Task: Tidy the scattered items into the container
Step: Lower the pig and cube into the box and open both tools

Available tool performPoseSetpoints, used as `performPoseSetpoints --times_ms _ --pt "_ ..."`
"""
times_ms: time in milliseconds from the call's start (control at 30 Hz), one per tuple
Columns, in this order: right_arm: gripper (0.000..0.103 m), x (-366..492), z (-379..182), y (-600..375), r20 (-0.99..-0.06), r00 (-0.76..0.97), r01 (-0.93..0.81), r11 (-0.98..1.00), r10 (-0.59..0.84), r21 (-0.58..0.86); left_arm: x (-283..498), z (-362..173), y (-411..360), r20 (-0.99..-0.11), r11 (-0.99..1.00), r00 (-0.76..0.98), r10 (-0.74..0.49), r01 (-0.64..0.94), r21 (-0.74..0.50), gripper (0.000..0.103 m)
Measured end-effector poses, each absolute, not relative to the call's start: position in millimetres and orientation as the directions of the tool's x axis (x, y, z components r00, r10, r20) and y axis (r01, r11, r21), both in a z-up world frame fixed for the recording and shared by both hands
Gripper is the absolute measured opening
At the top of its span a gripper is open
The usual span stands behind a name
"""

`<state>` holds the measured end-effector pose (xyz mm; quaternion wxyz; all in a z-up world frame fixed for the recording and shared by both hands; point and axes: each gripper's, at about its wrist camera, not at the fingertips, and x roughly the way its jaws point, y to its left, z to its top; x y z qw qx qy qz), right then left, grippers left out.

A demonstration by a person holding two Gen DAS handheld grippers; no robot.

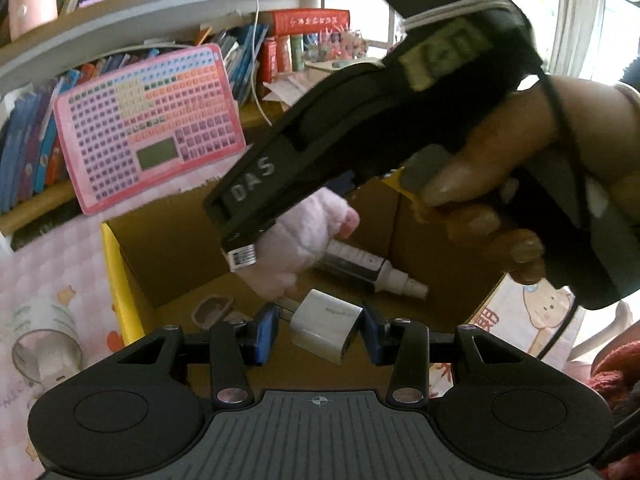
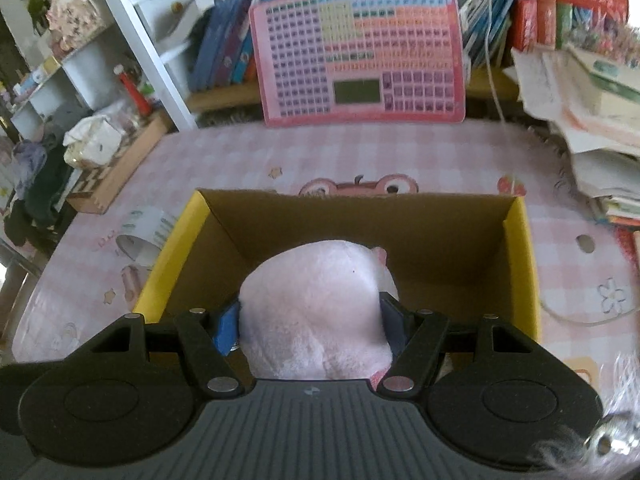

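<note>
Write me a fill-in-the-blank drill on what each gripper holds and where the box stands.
1. The left gripper holds a small ____ block over the cardboard box.
2. The right gripper has its jaws closed on a pink ____ toy.
3. Inside the box lies a ____ bottle.
4. The box rests on a pink checked ____.

Missing words: silver; plush; spray; tablecloth

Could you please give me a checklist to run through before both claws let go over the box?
1. Left claw clamped on the silver metal block: ok.
2. Right claw clamped on the pink plush toy: ok.
3. Both loads above the open yellow-edged cardboard box: ok.
4. Landing spot free: not ok; a small spray bottle and a brown tray lie inside.
5. Claws clear of each other: cannot tell.
6. White tape roll still outside: not ok.
</note>
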<state>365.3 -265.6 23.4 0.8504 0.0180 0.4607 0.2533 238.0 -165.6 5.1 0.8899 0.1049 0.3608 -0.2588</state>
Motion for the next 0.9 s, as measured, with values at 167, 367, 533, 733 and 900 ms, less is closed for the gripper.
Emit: performPoseSetpoints --times_ms 167,367,533,733,900 --pt "0.067 382.1 10.3 -257.4 -0.804 0.376 -0.387 0.866 0.461 0.316 237.3 2.0 -161.4 -0.705 0.849 0.597 -0.383 0.528 -0.015 0.042" --pt "0.068 393.5 0.2 -251.6 -0.814 0.355 -0.341 0.875 0.459 0.345 237.3 1.0 -158.0 -0.713 0.855 0.592 -0.376 0.518 -0.021 0.043" --pt "0.071 397.3 -3.2 -249.8 -0.811 0.358 -0.327 0.875 0.464 0.357 237.9 1.6 -157.8 -0.715 0.86 0.592 -0.371 0.509 -0.024 0.043" --pt "0.076 397.3 -0.8 -251.4 -0.792 0.384 -0.325 0.872 0.475 0.366 238.5 3.0 -159.6 -0.709 0.867 0.607 -0.36 0.498 -0.015 0.043" --pt "0.084 390.6 12.1 -255.9 -0.765 0.43 -0.35 0.87 0.479 0.347 236.6 6.2 -161.0 -0.699 0.87 0.618 -0.361 0.494 -0.013 0.049"
